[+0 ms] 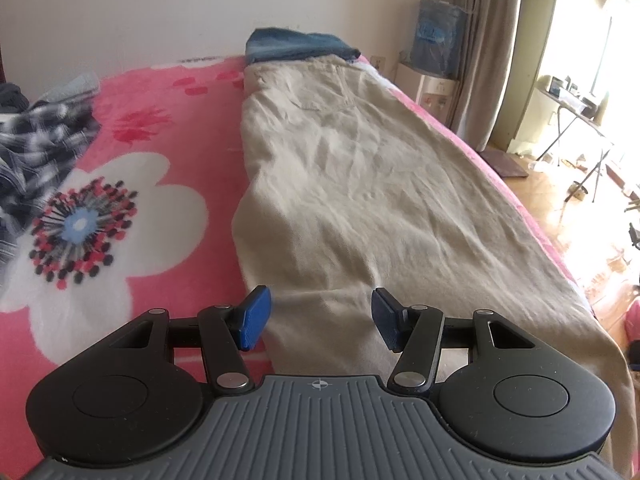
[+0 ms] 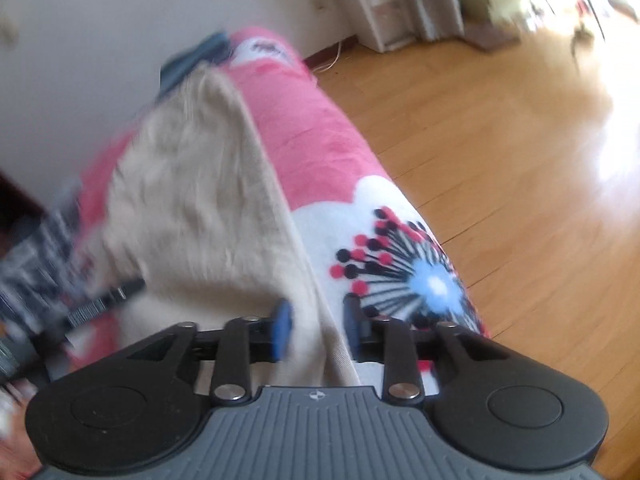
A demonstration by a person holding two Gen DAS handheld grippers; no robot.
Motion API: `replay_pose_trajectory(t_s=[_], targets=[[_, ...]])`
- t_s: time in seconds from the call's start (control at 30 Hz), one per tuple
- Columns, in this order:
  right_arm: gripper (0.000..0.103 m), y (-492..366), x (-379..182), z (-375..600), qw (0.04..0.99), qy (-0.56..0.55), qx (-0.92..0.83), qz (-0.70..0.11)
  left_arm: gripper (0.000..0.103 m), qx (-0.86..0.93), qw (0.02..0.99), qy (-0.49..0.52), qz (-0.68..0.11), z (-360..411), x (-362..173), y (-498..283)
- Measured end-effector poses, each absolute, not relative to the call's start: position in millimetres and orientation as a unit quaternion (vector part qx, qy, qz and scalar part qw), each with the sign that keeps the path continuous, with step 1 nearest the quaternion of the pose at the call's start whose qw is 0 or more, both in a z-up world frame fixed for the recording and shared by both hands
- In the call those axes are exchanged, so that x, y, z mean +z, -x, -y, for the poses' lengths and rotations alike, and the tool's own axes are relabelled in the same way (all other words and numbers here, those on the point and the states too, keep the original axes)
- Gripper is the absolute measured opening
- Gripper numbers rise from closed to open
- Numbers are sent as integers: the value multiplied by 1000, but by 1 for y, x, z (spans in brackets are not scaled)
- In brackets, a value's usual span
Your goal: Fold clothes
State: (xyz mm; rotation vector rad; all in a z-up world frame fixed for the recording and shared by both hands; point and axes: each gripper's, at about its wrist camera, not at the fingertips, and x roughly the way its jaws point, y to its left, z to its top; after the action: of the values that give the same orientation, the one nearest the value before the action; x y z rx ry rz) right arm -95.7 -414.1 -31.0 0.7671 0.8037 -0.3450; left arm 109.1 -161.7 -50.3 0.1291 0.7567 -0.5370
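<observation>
Beige trousers (image 1: 360, 184) lie stretched lengthwise on a pink flowered blanket (image 1: 160, 120), waistband at the far end. My left gripper (image 1: 320, 318) hovers over their near end, open, its blue pads (image 1: 256, 318) apart and pressing nothing. In the right wrist view the picture is blurred. The right edge of the trousers (image 2: 224, 184) runs along the bed's side and passes between the pads of my right gripper (image 2: 318, 328). Those pads (image 2: 282, 330) stand apart from the cloth, so the gripper is open.
Folded blue jeans (image 1: 296, 46) sit at the far end of the bed against the wall. A black-and-white checked shirt (image 1: 36, 148) lies crumpled at the left. Right of the bed are a wooden floor (image 2: 480, 160), a water dispenser (image 1: 432, 80) and curtains (image 1: 492, 52).
</observation>
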Motion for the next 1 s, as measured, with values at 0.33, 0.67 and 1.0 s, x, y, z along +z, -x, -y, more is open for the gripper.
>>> replay_pose_trajectory(t_s=[0.33, 0.67, 1.0], targets=[[35, 175, -21, 391, 841, -317, -42, -436, 56, -343, 860, -103, -364, 173, -41, -45], [8, 172, -41, 328, 859, -157, -50, -485, 56, -366, 846, -165, -352, 202, -56, -16], [1, 231, -22, 343, 841, -240, -116, -470, 56, -357, 846, -184, -352, 209, -64, -13]])
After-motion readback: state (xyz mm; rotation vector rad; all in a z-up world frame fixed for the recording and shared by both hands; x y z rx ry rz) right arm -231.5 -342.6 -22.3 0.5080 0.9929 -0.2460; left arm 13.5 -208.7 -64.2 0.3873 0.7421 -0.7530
